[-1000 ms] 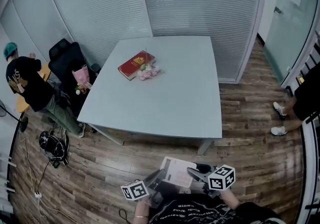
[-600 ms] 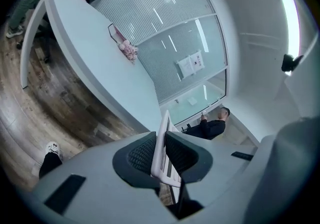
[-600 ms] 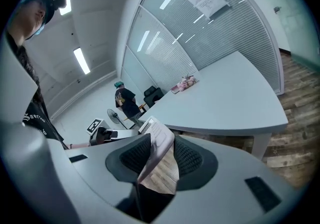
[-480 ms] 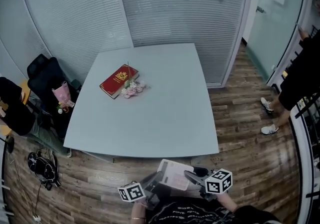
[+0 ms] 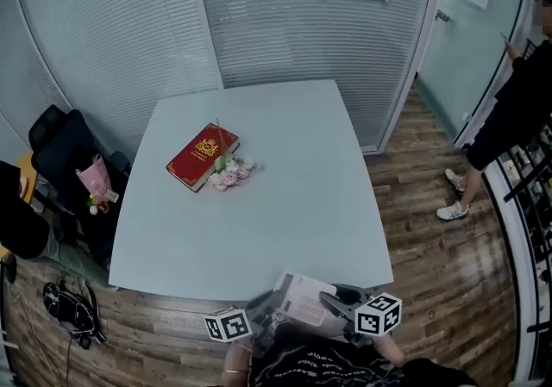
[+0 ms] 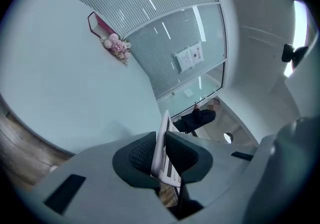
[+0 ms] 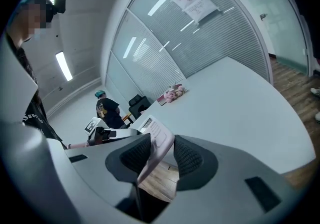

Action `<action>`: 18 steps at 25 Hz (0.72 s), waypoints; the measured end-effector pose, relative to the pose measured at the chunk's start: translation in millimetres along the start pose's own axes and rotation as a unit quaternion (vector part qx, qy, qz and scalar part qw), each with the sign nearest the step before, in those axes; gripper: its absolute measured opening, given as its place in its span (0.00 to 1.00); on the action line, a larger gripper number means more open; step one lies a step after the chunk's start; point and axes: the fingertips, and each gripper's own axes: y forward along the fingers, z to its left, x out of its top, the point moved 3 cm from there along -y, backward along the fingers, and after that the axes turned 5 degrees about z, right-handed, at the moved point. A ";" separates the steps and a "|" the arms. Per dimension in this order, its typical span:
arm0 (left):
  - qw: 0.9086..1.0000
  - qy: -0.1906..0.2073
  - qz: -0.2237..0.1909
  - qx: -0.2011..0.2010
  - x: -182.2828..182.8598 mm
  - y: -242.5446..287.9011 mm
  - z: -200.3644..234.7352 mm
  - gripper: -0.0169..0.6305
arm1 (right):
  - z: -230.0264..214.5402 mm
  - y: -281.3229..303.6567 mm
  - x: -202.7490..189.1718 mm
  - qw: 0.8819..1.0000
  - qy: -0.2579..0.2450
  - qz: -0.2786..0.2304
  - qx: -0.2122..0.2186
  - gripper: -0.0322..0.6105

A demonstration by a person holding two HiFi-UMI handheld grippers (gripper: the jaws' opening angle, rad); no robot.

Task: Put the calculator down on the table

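Note:
Both grippers hold the white calculator between them, at the near edge of the pale grey table. My left gripper is shut on its left edge; in the left gripper view the thin body of the calculator stands pinched between the pads of that gripper. My right gripper is shut on the other side. In the right gripper view the calculator leans tilted between the jaws of that gripper, keys facing up.
A red book and pink flowers lie on the table's far left part. A black chair with a bouquet stands left of the table, a seated person beside it. Another person stands at the right by the glass wall.
Both grippers have moved forward with the calculator. The table's near edge, a stretch of floor away a second ago, now lies right at the calculator. Neither grip has changed.

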 end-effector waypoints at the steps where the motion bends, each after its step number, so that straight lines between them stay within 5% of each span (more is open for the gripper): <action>1: 1.000 0.000 0.000 0.000 7.7 -0.9 4.3 0.13 | 0.4 7.1 4.7 1.000 0.001 -0.001 -0.002 0.29; 18: 0.999 0.001 -0.042 0.010 109.3 -11.5 50.8 0.13 | 0.4 97.7 82.9 0.999 -0.034 -0.006 0.022 0.29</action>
